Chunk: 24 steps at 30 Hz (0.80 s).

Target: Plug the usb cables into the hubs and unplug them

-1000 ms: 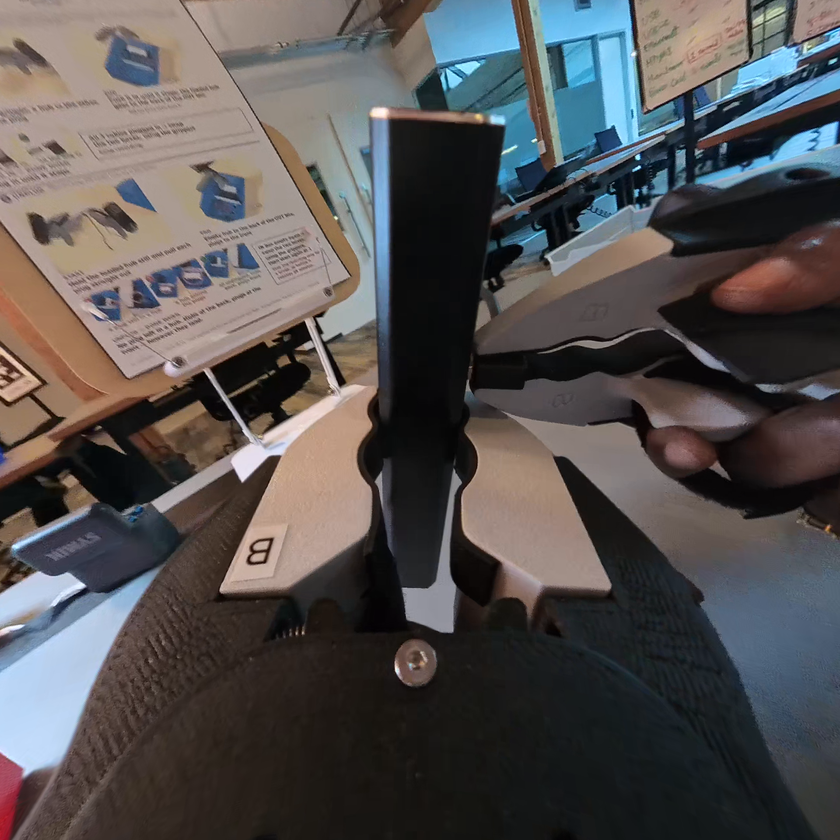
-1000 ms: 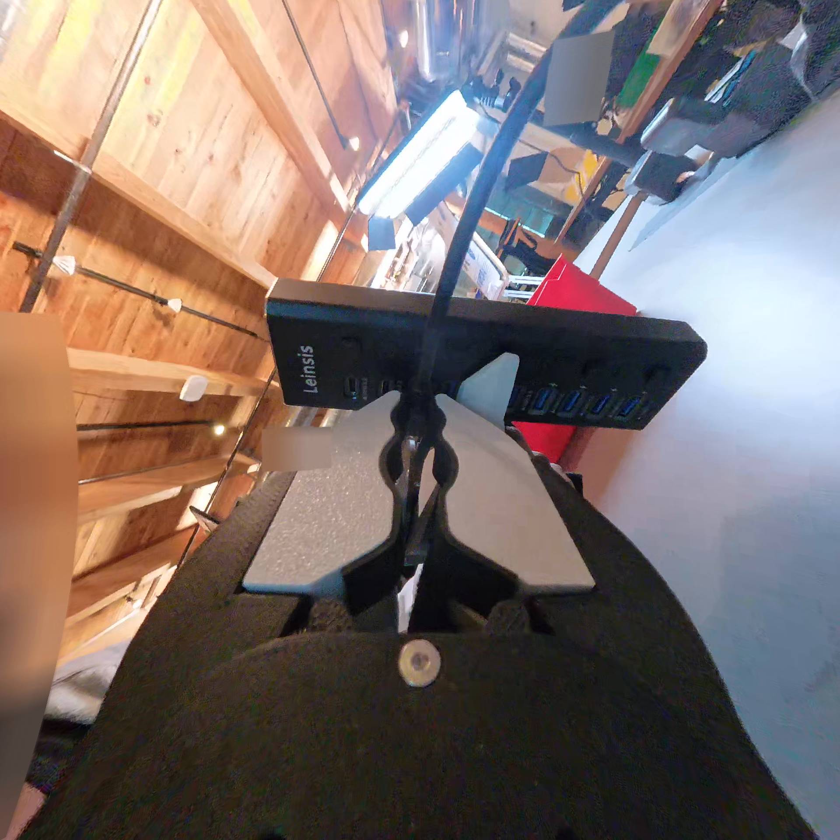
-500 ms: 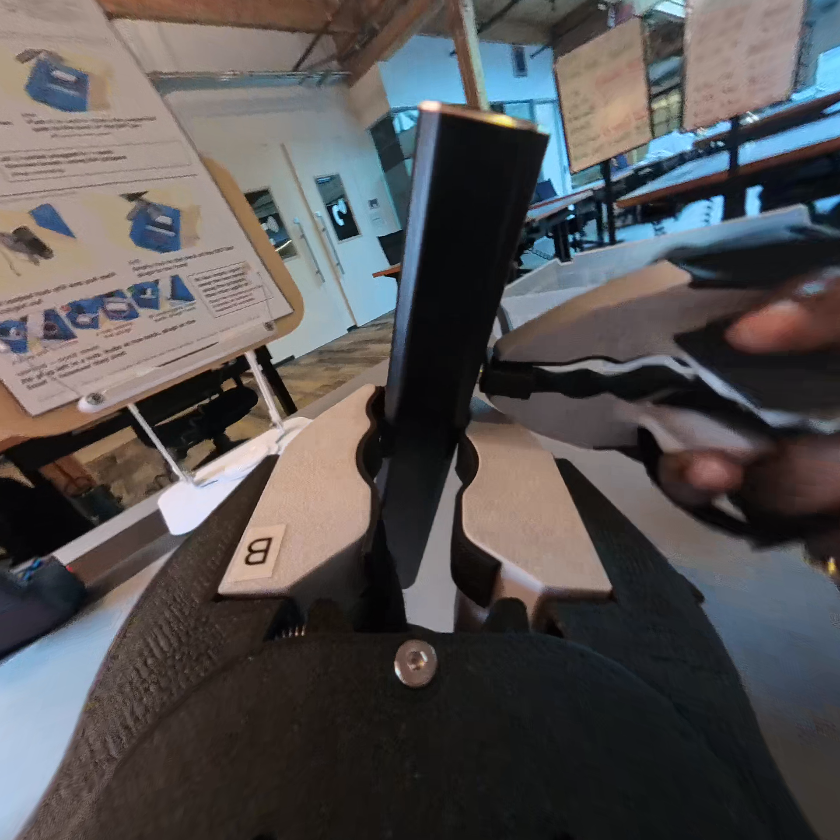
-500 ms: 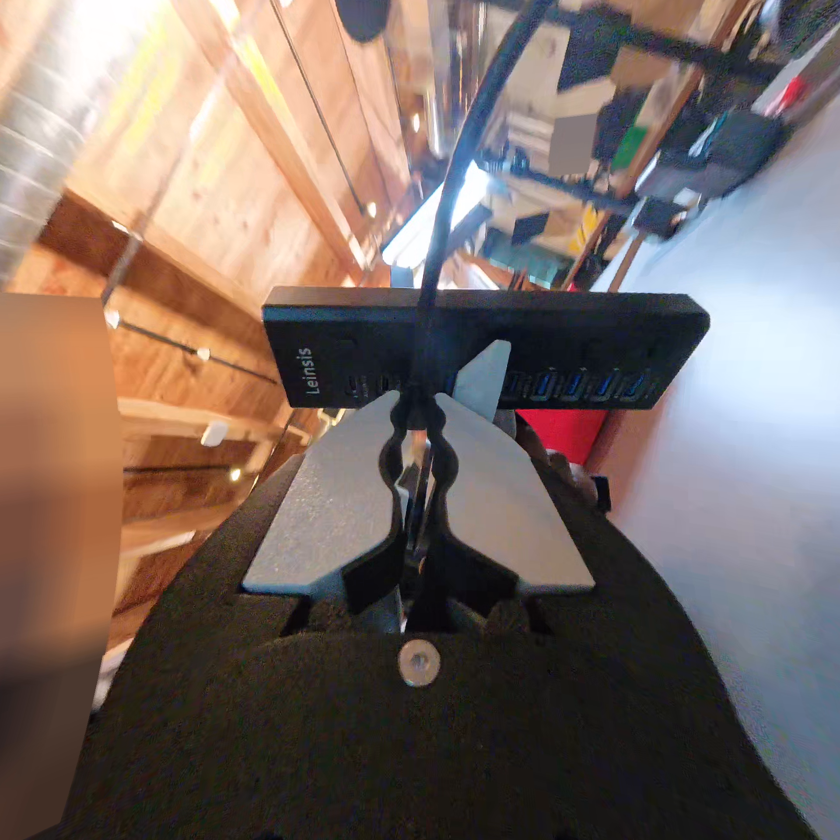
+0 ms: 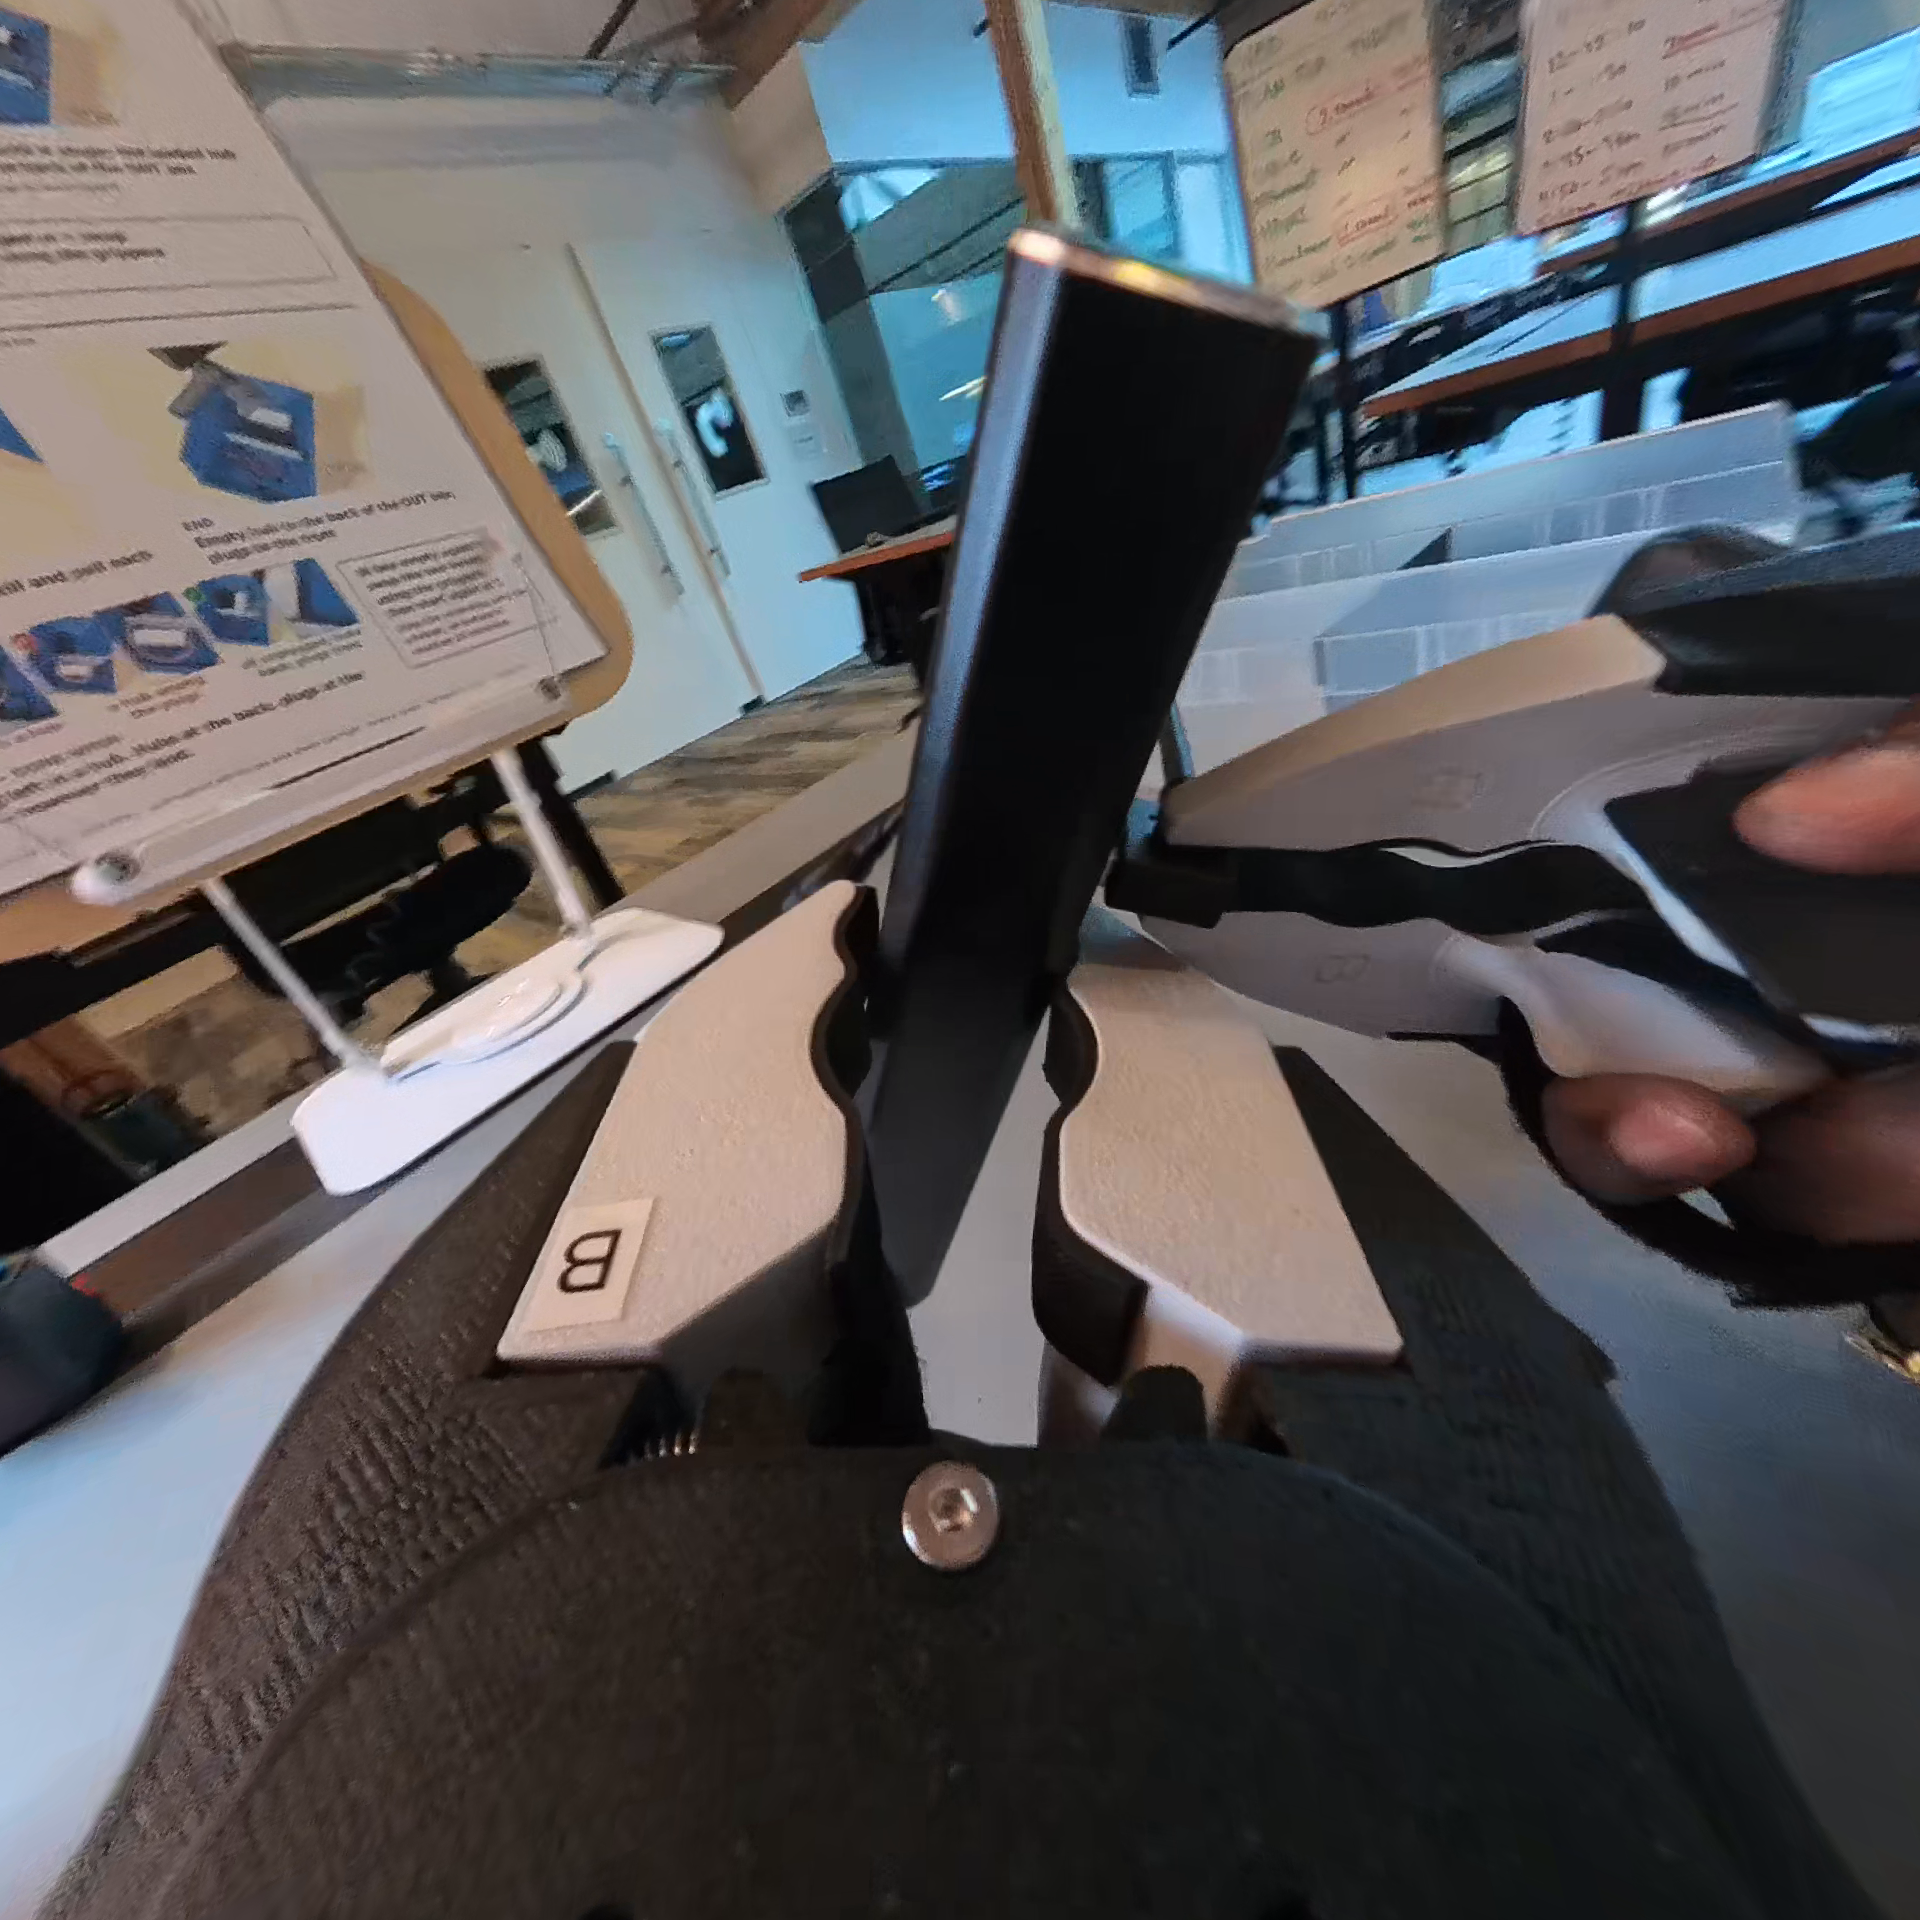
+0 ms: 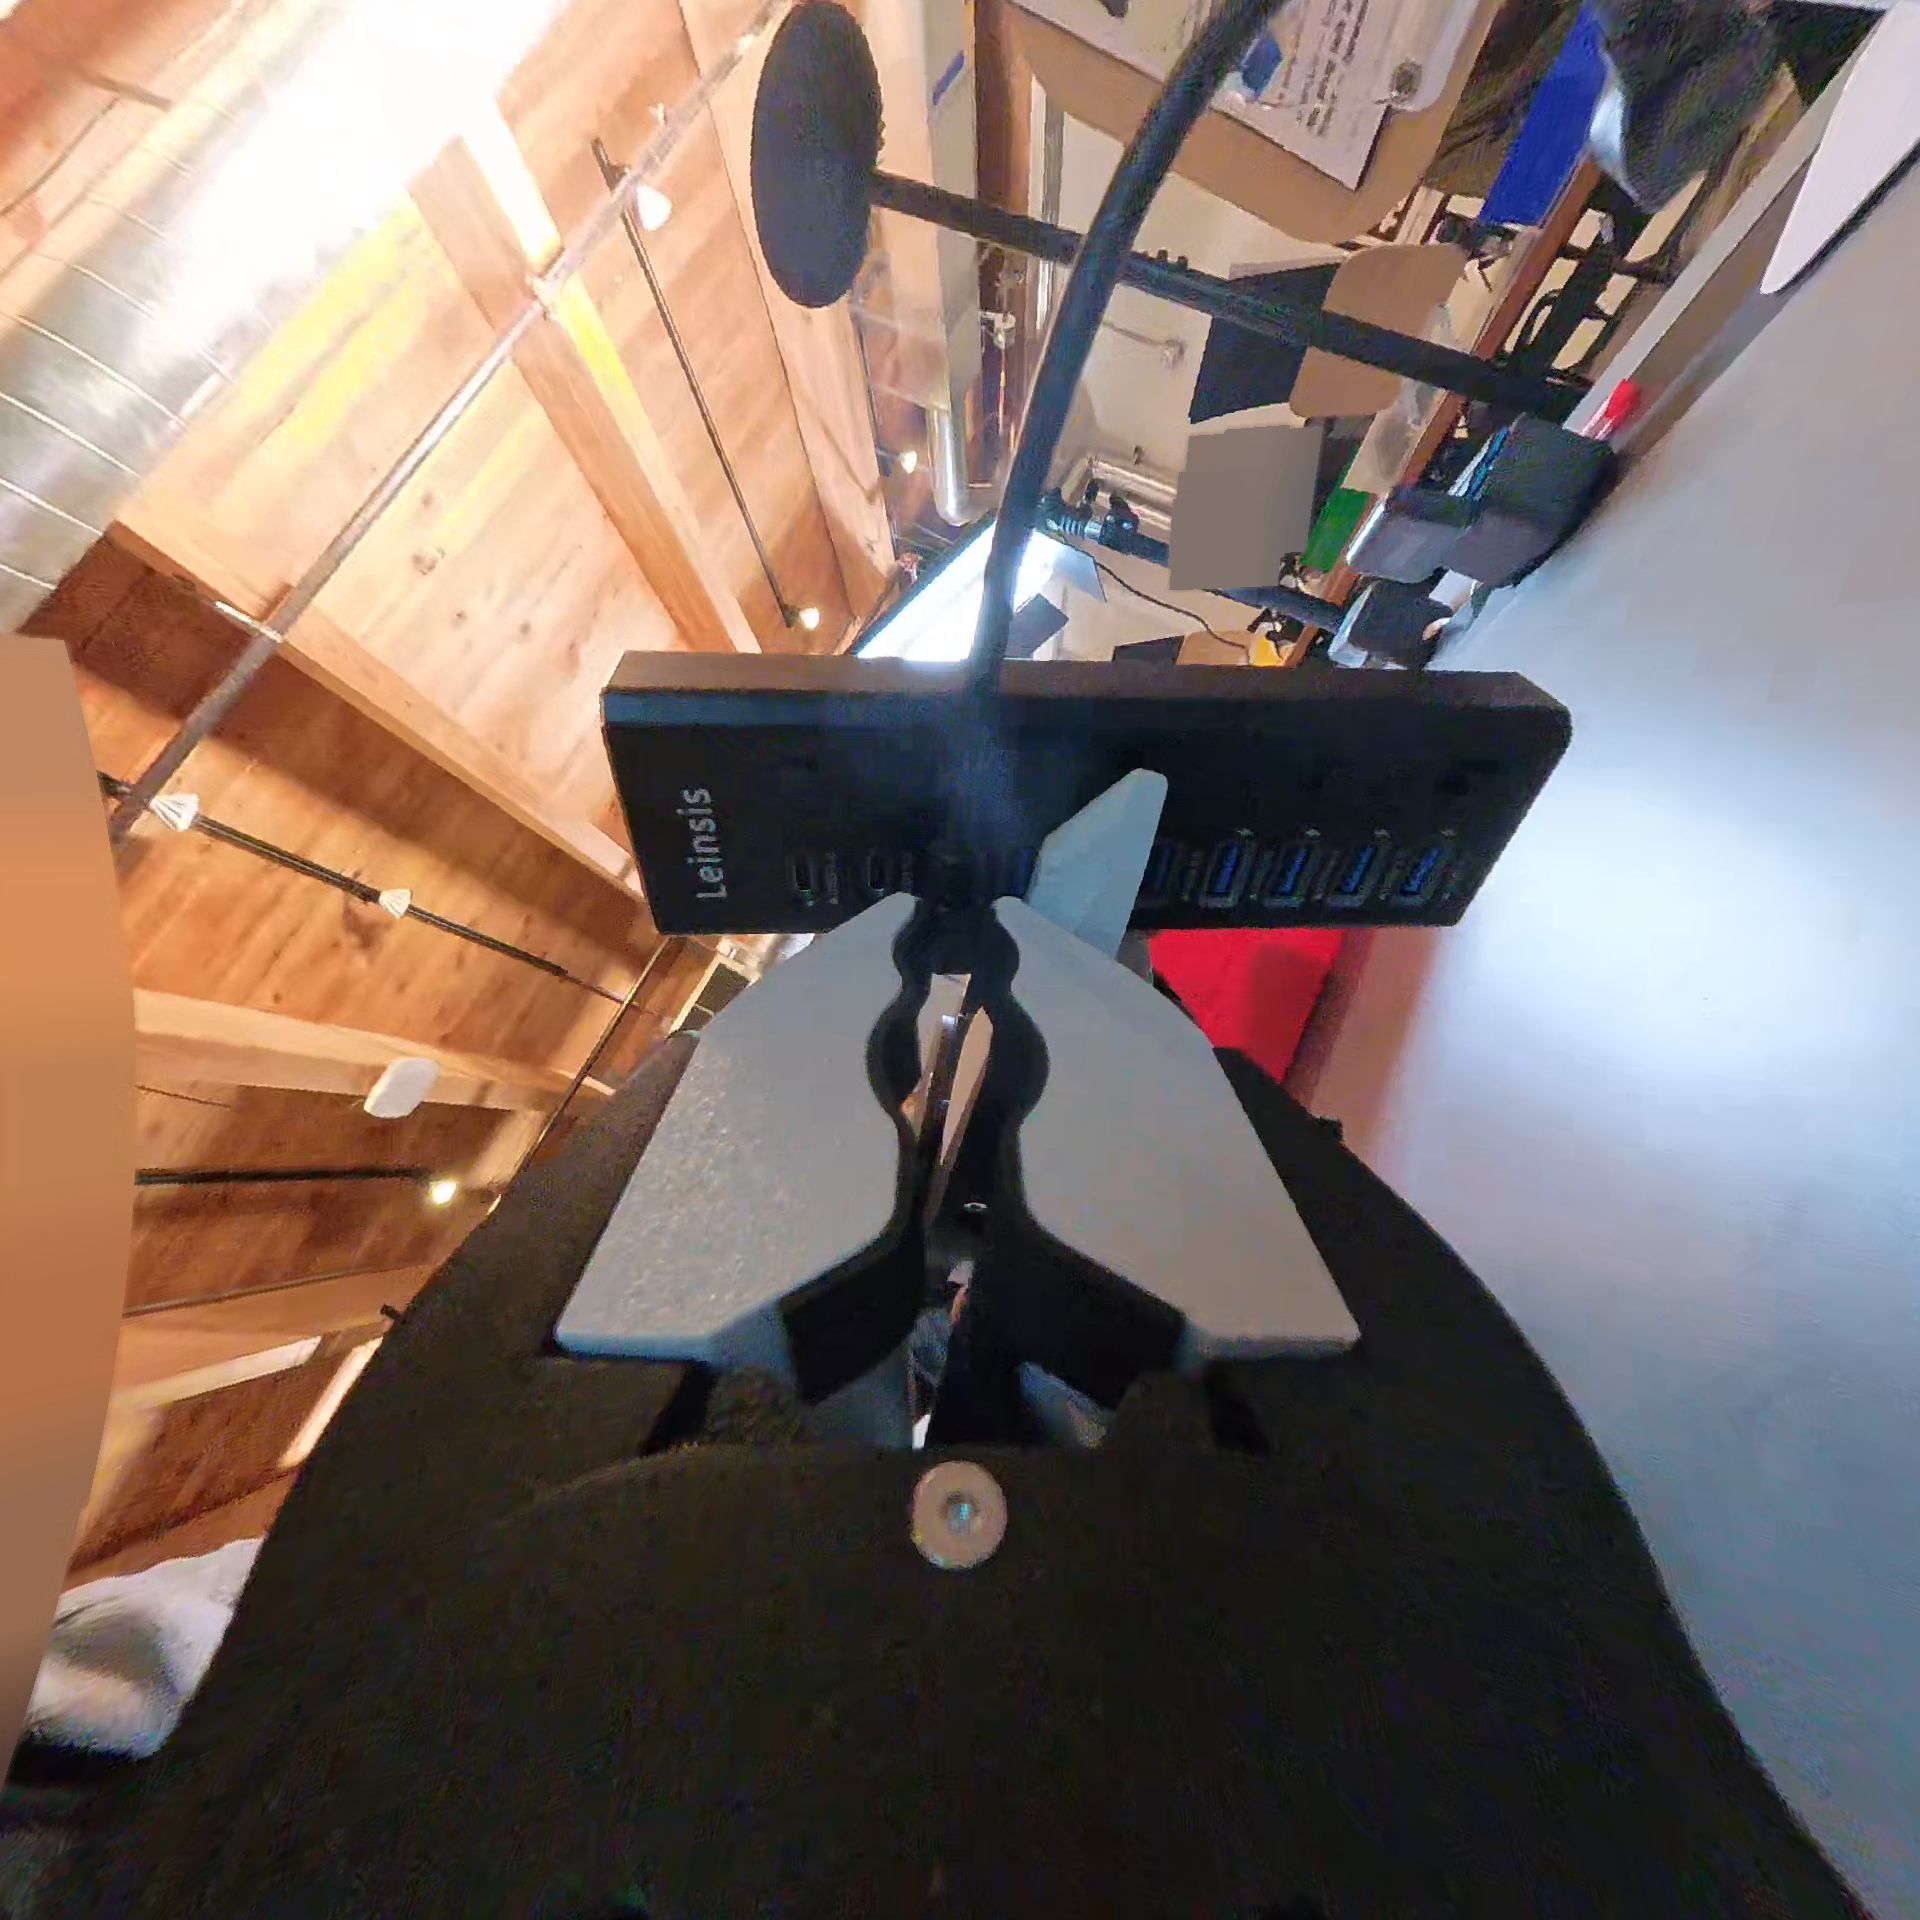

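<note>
My left gripper (image 5: pixel 956 935) is shut on a black USB hub (image 5: pixel 1081 582), held upright and leaning right above the table. My right gripper (image 5: pixel 1164 883) comes in from the right, a person's hand around it, its tips at the hub's port face. In the right wrist view my right gripper (image 6: pixel 951 920) is shut on the black plug of a USB cable (image 6: pixel 1081 312), which sits against the hub's (image 6: pixel 1299 748) row of ports, left of several blue ports. Whether the plug is fully seated is hidden. One grey finger (image 6: pixel 1101 852) of the left gripper shows just beside it.
An instruction board (image 5: pixel 208 468) on a white stand (image 5: pixel 499 1039) is at the left of the grey table (image 5: pixel 1714 1507). White bins (image 5: pixel 1455 582) stand behind. A dark object (image 5: pixel 42 1340) lies at the left edge. A red box (image 6: pixel 1247 987) sits below the hub. There is about 4 cm between the tips of the two grippers.
Both grippers have swung together with the hub and plug; the hub now leans more to the right and the board has slid left. The plug stays at the same port.
</note>
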{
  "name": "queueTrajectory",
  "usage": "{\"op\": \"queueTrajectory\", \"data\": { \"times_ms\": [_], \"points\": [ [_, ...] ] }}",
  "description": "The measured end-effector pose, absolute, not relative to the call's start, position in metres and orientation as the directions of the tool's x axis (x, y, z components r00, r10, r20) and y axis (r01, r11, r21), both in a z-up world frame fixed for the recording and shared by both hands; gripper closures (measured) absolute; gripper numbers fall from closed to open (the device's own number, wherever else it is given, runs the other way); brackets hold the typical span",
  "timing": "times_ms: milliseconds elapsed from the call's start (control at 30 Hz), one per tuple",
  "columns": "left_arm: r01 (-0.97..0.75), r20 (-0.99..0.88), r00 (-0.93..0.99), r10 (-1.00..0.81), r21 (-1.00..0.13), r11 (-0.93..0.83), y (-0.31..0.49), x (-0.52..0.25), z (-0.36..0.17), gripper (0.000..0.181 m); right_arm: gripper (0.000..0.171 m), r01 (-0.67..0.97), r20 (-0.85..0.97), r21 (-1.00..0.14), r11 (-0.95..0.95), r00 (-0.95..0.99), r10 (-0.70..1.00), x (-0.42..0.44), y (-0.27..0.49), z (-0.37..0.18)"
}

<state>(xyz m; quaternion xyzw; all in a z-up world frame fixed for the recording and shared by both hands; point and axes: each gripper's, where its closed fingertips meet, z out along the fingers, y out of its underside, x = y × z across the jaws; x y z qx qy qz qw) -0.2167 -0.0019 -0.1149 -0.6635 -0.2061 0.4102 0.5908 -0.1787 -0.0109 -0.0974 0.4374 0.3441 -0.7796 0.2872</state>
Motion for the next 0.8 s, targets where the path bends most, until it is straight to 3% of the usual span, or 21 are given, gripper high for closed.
{"op": "queueTrajectory", "data": {
  "times_ms": [200, 367, 700, 800],
  "points": [
    [-0.29, -0.329, 0.632, 0.702, -0.94, -0.179, -0.004, -0.21, -0.103, 0.153, 0.16, 0.868, -0.844, -0.24, -0.435, -0.408, -0.35, -0.174, -0.017, -0.079],
    [-0.337, -0.393, 0.656, 0.644, -0.916, -0.217, -0.003, -0.202, -0.106, 0.153, 0.161, 0.837, -0.835, -0.406, -0.366, -0.502, -0.223, -0.169, -0.022, -0.082],
    [-0.467, -0.606, 0.561, 0.564, -0.794, -0.389, -0.006, -0.201, -0.109, 0.152, 0.162, 0.857, -0.859, -0.384, -0.344, -0.468, -0.207, -0.164, -0.027, -0.09],
    [-0.448, -0.568, 0.574, 0.589, -0.821, -0.355, -0.007, -0.199, -0.105, 0.153, 0.163, 0.822, -0.832, -0.394, -0.41, -0.509, -0.22, -0.162, -0.029, -0.088]
  ]
}}
